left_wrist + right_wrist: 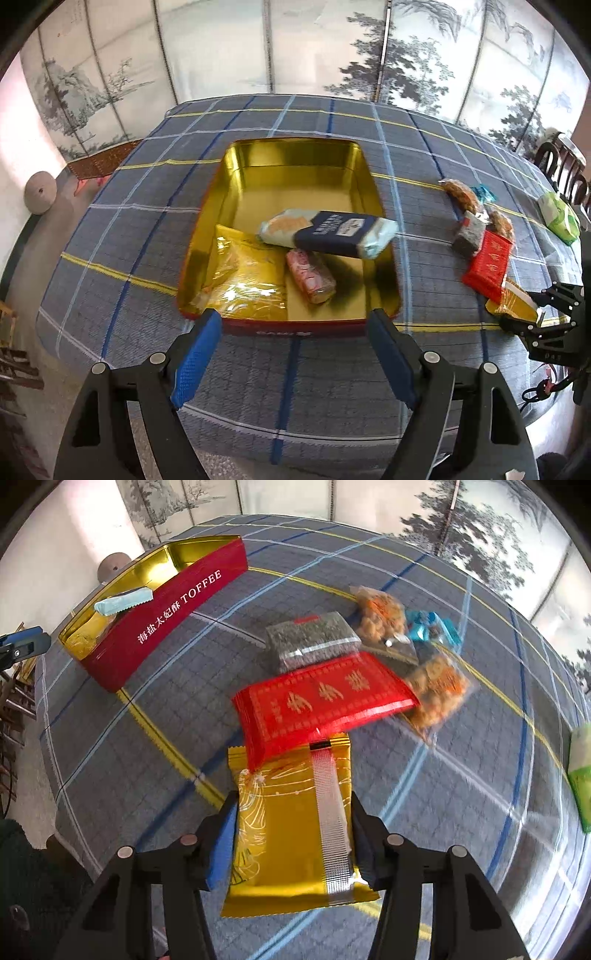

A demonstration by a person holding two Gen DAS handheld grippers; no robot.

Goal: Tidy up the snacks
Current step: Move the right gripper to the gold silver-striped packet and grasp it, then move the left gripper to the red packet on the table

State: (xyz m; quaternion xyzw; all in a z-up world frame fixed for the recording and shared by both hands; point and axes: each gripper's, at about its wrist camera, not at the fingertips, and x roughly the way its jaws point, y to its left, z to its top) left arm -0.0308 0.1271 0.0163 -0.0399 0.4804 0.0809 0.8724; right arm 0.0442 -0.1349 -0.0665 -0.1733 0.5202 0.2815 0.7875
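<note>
A red toffee tin (295, 330) with a gold inside sits open on the checked tablecloth. In it lie a gold packet (243, 273), a pink packet (310, 275) and a navy and pale blue packet (328, 232) resting across its right rim. My left gripper (295, 325) is open and empty just before the tin's near wall. My right gripper (291, 812) has its jaws closed against the sides of a gold packet (291, 834) on the table. A red packet (321, 698) overlaps that packet's far end. The tin also shows in the right wrist view (166, 609).
Beyond the red packet lie a grey packet (310, 638), two clear bags of orange snacks (380, 613), (436, 690) and a blue wrapper (432, 627). A green packet (580, 775) lies at the far right. A folding screen (295, 48) stands behind the table. Chairs (565, 166) stand at the right.
</note>
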